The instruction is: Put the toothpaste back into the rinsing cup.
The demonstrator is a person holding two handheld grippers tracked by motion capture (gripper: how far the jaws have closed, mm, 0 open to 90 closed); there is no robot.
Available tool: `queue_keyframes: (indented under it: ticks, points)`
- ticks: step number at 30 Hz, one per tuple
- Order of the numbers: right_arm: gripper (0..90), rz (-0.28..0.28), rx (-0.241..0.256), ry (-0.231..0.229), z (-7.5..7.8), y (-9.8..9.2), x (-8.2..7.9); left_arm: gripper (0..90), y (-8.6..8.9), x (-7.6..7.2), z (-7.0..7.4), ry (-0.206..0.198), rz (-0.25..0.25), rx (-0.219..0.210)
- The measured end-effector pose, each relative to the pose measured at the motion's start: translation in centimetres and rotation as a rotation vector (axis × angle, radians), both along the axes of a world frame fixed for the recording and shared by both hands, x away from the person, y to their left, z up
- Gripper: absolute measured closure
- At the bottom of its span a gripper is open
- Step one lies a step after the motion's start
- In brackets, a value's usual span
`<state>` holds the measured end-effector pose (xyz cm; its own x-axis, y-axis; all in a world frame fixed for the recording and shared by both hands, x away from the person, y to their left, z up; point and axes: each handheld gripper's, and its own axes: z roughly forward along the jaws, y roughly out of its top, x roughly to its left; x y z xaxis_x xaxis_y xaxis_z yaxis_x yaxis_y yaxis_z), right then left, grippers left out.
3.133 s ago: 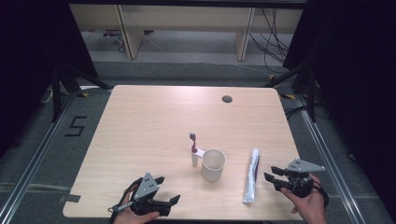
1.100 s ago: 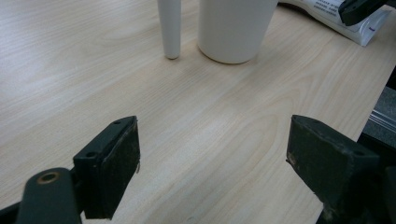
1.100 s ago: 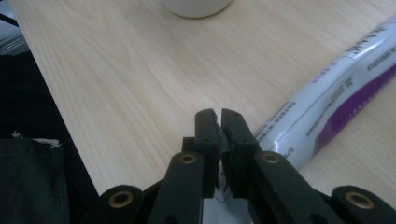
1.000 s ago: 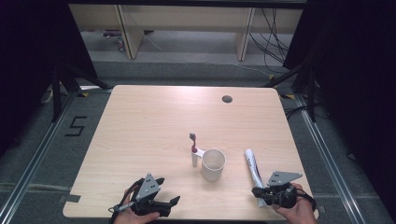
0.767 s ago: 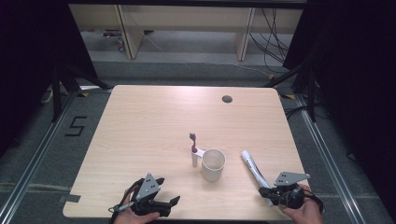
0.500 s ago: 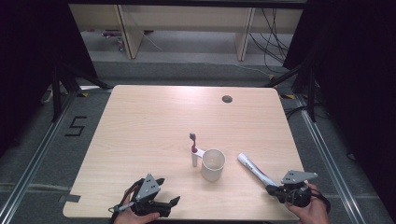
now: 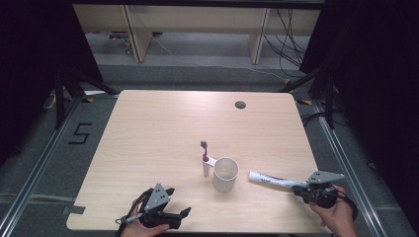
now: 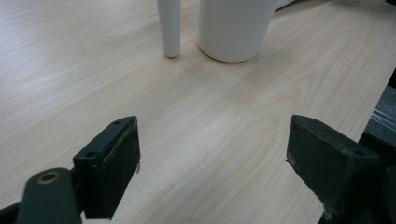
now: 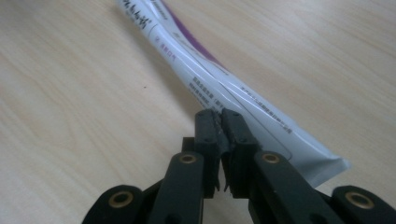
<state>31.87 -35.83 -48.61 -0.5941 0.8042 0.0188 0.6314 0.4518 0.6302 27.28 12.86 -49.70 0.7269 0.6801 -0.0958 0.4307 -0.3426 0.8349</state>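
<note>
A white cup (image 7: pixel 226 174) stands at the table's front middle, with a white-handled toothbrush (image 7: pixel 204 158) upright against its left side, bristles on top. My right gripper (image 7: pixel 296 188) is shut on the flat end of a white and purple toothpaste tube (image 7: pixel 271 180), whose other end points left toward the cup. In the right gripper view the jaws pinch the tube (image 9: pixel 187 51) near its crimped tail, gripper (image 9: pixel 221 119). My left gripper (image 7: pixel 180 215) rests open at the front left. Its view (image 8: pixel 212 172) has bare wood between the jaws, cup (image 8: pixel 233 28) and toothbrush handle (image 8: pixel 169 28) ahead.
The wooden table (image 7: pixel 148 133) has a dark cable hole (image 7: pixel 240 104) at the back right. Its front edge lies just below both hands. Shelving legs and cables stand on the floor beyond the far edge.
The right gripper closed on the tube's near end and swung it from lying front-to-back to pointing left at the cup, the hand shifting right. The left gripper stayed put.
</note>
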Motion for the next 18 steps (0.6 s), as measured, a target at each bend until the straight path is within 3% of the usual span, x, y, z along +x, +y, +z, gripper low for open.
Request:
queue_keyframes:
  ticks: [1,2,3,4,5,8,9,11,12,16,17,18]
  points:
    - [85.5,-0.024,0.015,-0.010,-0.2,0.2,0.1,16.7,0.0,0.0,0.0,0.001,0.000,-0.001]
    - [85.5,-0.004,-0.021,-0.003,0.0,0.0,0.4,16.7,0.0,0.0,0.0,0.001,0.000,-0.002]
    - [85.5,-0.016,-0.011,-0.009,-0.1,0.0,0.6,16.7,0.0,0.1,0.0,-0.001,-0.001,-0.010]
    - [85.5,0.007,-0.046,-0.005,0.1,-0.3,1.0,16.7,0.0,0.1,0.0,-0.001,-0.002,-0.008]
    - [85.5,-0.025,-0.019,-0.016,-0.2,-0.1,1.1,16.7,0.0,0.1,0.0,-0.001,-0.001,-0.008]
    - [85.5,-0.054,-0.017,-0.019,-0.3,-0.3,1.7,16.7,-0.1,0.1,-0.1,-0.001,-0.004,-0.008]
    - [85.5,-0.021,-0.056,-0.020,-0.1,-0.8,2.3,16.7,0.0,0.1,-0.1,0.000,-0.006,-0.006]
    - [85.5,-0.045,-0.056,-0.014,-0.1,-0.7,2.8,16.7,-0.1,0.1,-0.1,-0.001,-0.004,-0.007]
    - [85.5,-0.033,-0.089,-0.029,-0.1,-0.9,3.7,16.7,-0.1,0.0,-0.1,0.002,0.003,-0.017]
    - [85.3,-0.041,-0.096,-0.025,0.0,-0.8,4.5,16.7,-0.1,0.2,-0.1,-0.004,0.001,-0.014]
    - [85.2,-0.043,-0.102,-0.037,0.0,-0.6,5.2,16.8,0.1,0.2,-0.1,-0.003,-0.007,0.015]
    - [85.2,-0.052,-0.102,-0.027,0.1,-0.5,5.4,16.7,-0.1,0.1,-0.2,0.001,-0.003,-0.016]
